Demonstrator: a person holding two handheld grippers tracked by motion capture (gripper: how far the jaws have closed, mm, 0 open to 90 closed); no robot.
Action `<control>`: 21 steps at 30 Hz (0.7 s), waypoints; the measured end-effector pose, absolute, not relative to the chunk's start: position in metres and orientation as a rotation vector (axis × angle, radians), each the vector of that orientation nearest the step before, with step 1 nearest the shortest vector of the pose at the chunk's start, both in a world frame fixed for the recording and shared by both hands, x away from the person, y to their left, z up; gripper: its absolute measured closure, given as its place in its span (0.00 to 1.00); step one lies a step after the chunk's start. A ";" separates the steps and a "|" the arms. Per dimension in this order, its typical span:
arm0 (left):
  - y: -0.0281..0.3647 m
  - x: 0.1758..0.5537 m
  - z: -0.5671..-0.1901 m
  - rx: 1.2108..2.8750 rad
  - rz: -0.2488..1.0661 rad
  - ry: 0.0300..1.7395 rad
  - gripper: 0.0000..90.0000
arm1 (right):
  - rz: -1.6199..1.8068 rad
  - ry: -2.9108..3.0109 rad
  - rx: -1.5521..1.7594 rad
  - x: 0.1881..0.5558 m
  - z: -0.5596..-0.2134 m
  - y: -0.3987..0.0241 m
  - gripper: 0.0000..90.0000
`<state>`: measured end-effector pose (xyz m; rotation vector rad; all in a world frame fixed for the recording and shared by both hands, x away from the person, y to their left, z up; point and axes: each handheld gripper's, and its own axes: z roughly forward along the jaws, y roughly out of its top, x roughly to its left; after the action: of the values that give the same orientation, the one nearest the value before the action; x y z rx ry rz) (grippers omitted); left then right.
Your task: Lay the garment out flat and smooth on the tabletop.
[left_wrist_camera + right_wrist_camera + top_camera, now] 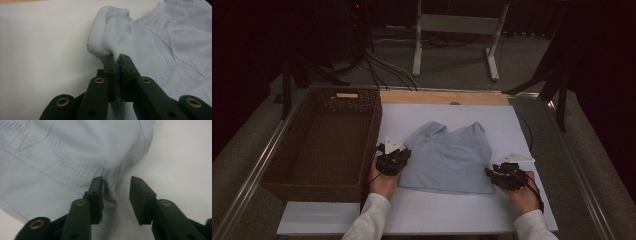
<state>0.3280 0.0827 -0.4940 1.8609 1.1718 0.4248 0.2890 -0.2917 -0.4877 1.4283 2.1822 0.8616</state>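
Note:
A pale blue knitted garment [447, 157] lies folded on the white table top [422, 212]. My left gripper [398, 155] is at its left edge, shut on a pinch of the fabric; in the left gripper view that fold [117, 56] sits squeezed between the jaws [118, 58], with the ribbed cuff [96, 40] just beyond. My right gripper [493, 172] is at the garment's right edge. In the right gripper view its jaws [117, 182] stand apart, the left pad against the fabric [75, 155], the right pad over bare table.
A brown wicker basket [324, 142] stands on the left, beside the white board. A wooden strip [442, 97] runs along the board's far edge. Beyond the table are stand legs [492, 50] and cables on the floor.

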 end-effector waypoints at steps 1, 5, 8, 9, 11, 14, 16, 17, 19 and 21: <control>0.082 0.328 -0.494 1.855 0.424 1.174 0.93 | 0.858 2.184 1.433 0.288 -0.489 -0.293 0.67; 0.084 0.325 -0.489 1.826 0.411 1.165 0.69 | 0.863 2.209 1.463 0.285 -0.492 -0.296 0.67; 0.083 0.321 -0.485 1.821 0.404 1.148 0.62 | 0.863 2.230 1.470 0.284 -0.493 -0.297 0.74; 0.083 0.320 -0.485 1.823 0.400 1.144 0.60 | 0.864 2.238 1.475 0.285 -0.494 -0.297 0.76; 0.083 0.318 -0.483 1.821 0.401 1.135 0.58 | 0.863 2.250 1.491 0.286 -0.496 -0.296 0.81; 0.083 0.315 -0.482 1.816 0.398 1.126 0.55 | 0.852 2.252 1.495 0.288 -0.497 -0.295 0.88; 0.083 0.312 -0.482 1.823 0.389 1.114 0.54 | 0.855 2.266 1.492 0.289 -0.498 -0.295 0.94; 0.083 0.311 -0.482 1.821 0.387 1.113 0.54 | 0.854 2.268 1.486 0.288 -0.497 -0.295 0.95; 0.084 0.309 -0.484 1.830 0.382 1.112 0.54 | 0.850 2.267 1.485 0.287 -0.496 -0.296 0.95; 0.086 0.308 -0.487 1.839 0.371 1.113 0.55 | 0.850 2.265 1.484 0.286 -0.495 -0.297 0.95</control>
<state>0.3078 0.0855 -0.4867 1.8394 1.1134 0.3712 0.2862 -0.2974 -0.4955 1.4837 2.2651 0.8499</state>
